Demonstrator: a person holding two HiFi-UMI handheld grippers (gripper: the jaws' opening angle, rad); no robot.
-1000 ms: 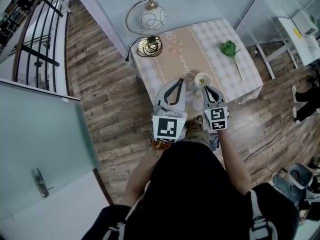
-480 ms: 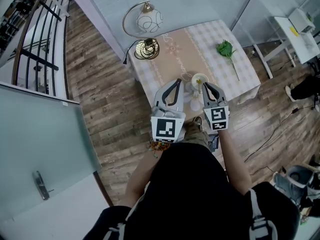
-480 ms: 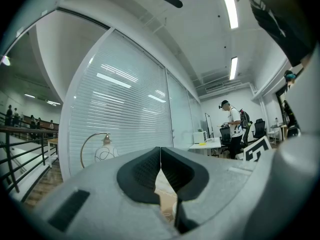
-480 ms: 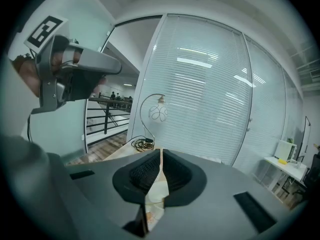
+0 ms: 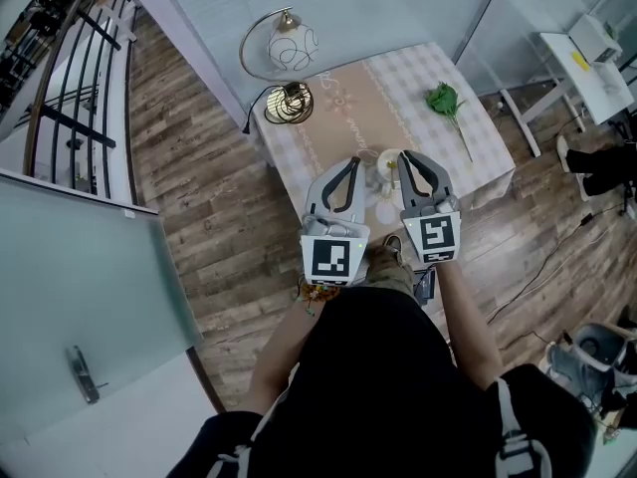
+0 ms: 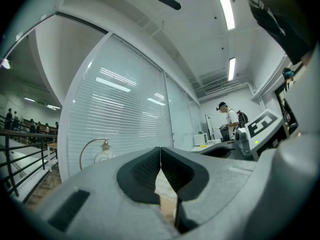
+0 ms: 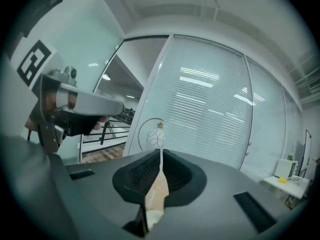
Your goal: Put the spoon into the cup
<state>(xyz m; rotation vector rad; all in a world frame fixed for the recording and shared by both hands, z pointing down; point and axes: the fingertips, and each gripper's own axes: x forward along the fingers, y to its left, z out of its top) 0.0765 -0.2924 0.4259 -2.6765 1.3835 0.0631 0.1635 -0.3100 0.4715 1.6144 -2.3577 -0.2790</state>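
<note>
R gripper point(image 7: 161, 155) is clamped on the thin white spoon point(image 7: 161, 161) handle, edge-on btwn its jaws. In head view its tips sit at the cup point(image 5: 387, 164) right rim; contact unclear. L gripper point(image 6: 160, 150) is closed w/ nothing in it, just left of cup.

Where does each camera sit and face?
Head view: on the head, steeply down at table, left tool, right tool, torso.
Left gripper view: on left tool, toward blinds; shut jaws, right tool beside.
Right gripper view: on right tool, toward lamp; jaws pinching likely the spoon; left tool beside.
All three share the lamp.
</note>
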